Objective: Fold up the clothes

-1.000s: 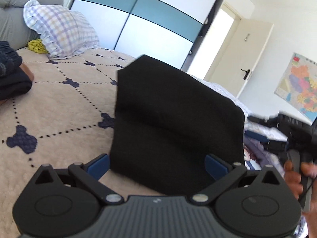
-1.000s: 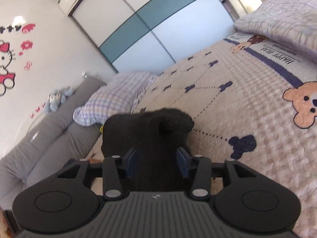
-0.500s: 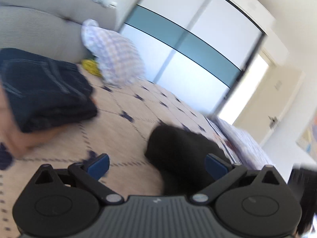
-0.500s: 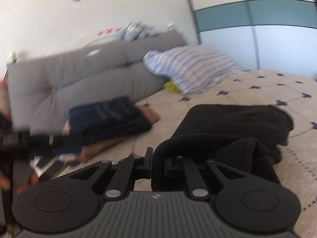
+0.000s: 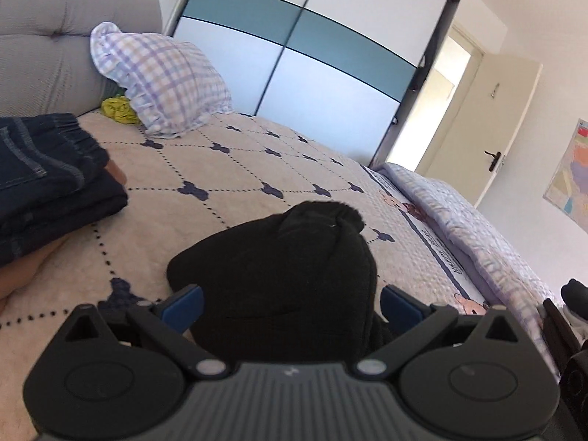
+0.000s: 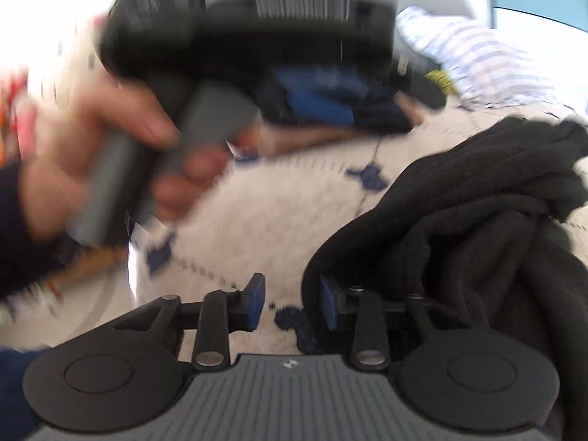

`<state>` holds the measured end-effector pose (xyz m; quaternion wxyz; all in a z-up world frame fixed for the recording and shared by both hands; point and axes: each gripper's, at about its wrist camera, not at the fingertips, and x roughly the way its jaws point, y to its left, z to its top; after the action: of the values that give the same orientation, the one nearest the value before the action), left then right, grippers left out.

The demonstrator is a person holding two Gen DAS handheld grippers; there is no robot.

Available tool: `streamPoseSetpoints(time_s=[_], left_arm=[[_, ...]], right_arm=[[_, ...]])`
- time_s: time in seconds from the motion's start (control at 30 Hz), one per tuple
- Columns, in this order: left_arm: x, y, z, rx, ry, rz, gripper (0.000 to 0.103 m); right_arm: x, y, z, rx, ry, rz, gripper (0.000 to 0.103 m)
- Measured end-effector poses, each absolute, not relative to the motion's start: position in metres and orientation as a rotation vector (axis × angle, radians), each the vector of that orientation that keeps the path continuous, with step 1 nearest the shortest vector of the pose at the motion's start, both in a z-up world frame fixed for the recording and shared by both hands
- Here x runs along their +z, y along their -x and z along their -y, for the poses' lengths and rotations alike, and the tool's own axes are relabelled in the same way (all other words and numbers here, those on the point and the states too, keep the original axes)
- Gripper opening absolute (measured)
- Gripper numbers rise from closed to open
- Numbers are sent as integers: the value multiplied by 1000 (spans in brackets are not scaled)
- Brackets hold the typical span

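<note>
A black fleece garment (image 5: 279, 268) lies in a loose, bunched heap on the beige quilted bed cover (image 5: 220, 176). My left gripper (image 5: 292, 305) is open wide just above its near end, one blue pad on each side and apart from the cloth. In the blurred right wrist view my right gripper (image 6: 291, 303) is open, with only bed cover showing in the gap. The black garment (image 6: 477, 220) lies right beside its right finger. A hand (image 6: 92, 139) holds the other gripper's grey handle (image 6: 205, 117) at upper left.
A stack of folded dark jeans (image 5: 47, 180) sits at the left on the bed. A plaid pillow (image 5: 161, 81) and a yellow-green cloth (image 5: 117, 110) lean on the grey headboard (image 5: 55, 36). A lilac quilt (image 5: 477, 228) lies along the right edge. A wardrobe (image 5: 312, 73) stands behind.
The black garment went from held up and spread to a heap on the bed. My right gripper opened and let go of it. Both grippers swung towards the headboard side.
</note>
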<state>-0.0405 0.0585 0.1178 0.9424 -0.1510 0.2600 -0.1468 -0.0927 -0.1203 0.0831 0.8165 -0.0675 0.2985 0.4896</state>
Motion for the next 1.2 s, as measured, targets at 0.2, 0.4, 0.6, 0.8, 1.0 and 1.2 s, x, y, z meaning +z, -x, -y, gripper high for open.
streamPoseSetpoints(time_s=[0.2, 0.4, 0.6, 0.8, 1.0, 1.2], left_arm=[[136, -4, 6, -373, 49, -569, 103], [129, -54, 60, -250, -343, -636, 103], [123, -74, 28, -302, -75, -703, 45], [120, -69, -14, -357, 111, -690, 32], [133, -64, -33, -261, 186, -647, 22], [209, -19, -50, -353, 367, -436, 20]], right_arm=[[105, 80, 216, 891, -192, -527, 57], [81, 29, 274, 616, -455, -567, 61], [58, -46, 268, 605, -687, -710, 61], [36, -120, 260, 586, -909, -853, 61], [53, -134, 202, 521, -612, -886, 16], [148, -84, 228, 468, -374, -493, 11]])
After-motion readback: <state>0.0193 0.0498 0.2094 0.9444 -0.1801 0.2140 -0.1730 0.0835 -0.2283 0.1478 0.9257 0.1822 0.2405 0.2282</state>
